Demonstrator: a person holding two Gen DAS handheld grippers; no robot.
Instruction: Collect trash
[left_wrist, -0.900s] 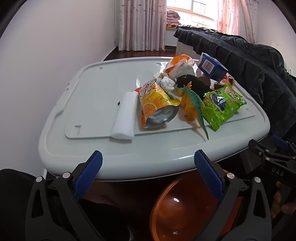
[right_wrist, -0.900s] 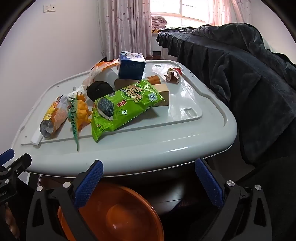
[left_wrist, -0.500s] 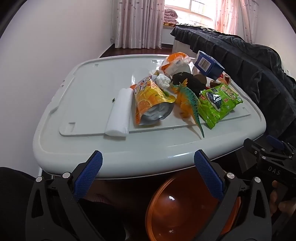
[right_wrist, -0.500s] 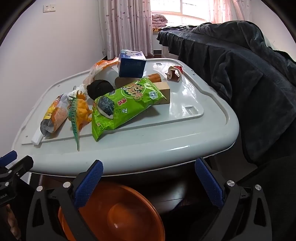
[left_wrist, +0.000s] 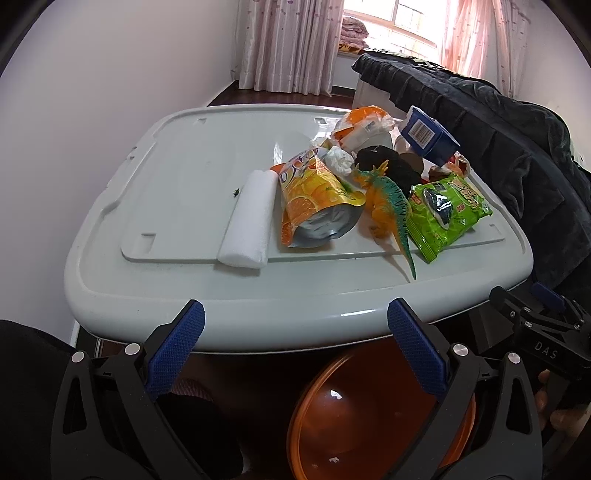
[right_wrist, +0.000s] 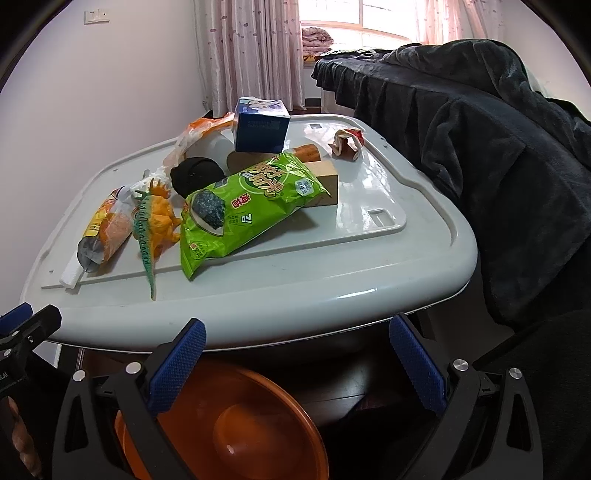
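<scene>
Green snack bag lies lengthwise toward both released claws (nothing gripped).

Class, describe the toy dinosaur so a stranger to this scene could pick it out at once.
Find the big grey lid that serves as a tabletop. In the litter on it, the toy dinosaur stands between the orange-printed pouch and the green snack bag. It alone is a figure: orange body, green spiny back, long tail.

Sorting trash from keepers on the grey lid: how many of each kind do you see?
Snack bags: 2, orange, green
Boxes: 2, blue, brown
Toy dinosaur: 1
Foam roll: 1
Crumpled wrappers: 3
Black bundle: 1
Total: 10
</scene>
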